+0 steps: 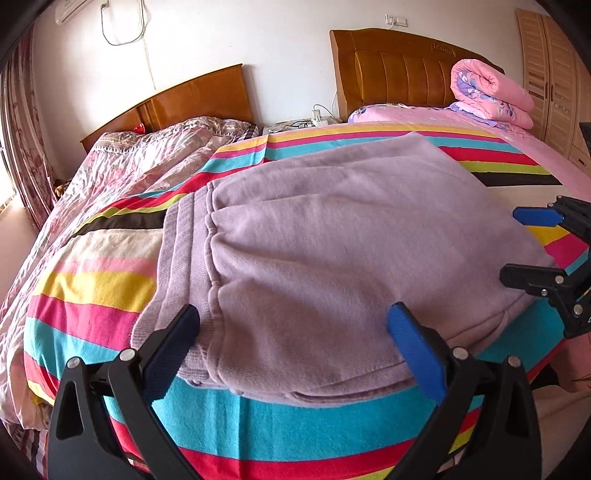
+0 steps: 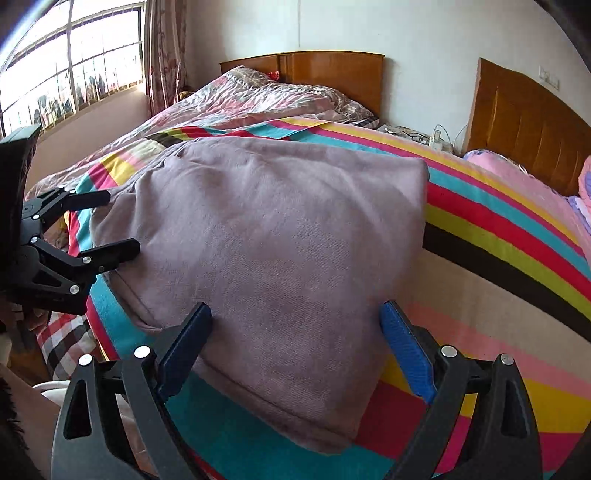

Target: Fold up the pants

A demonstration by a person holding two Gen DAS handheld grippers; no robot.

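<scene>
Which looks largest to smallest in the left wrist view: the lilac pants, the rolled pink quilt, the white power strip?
1. lilac pants
2. rolled pink quilt
3. white power strip
The pants lie nearest the camera, so their apparent size is exaggerated.

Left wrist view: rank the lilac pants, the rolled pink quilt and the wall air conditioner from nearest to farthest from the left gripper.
1. Lilac pants: directly ahead of the left gripper, on the striped sheet.
2. Rolled pink quilt: far right, by the headboard.
3. Air conditioner: top left, on the wall.
</scene>
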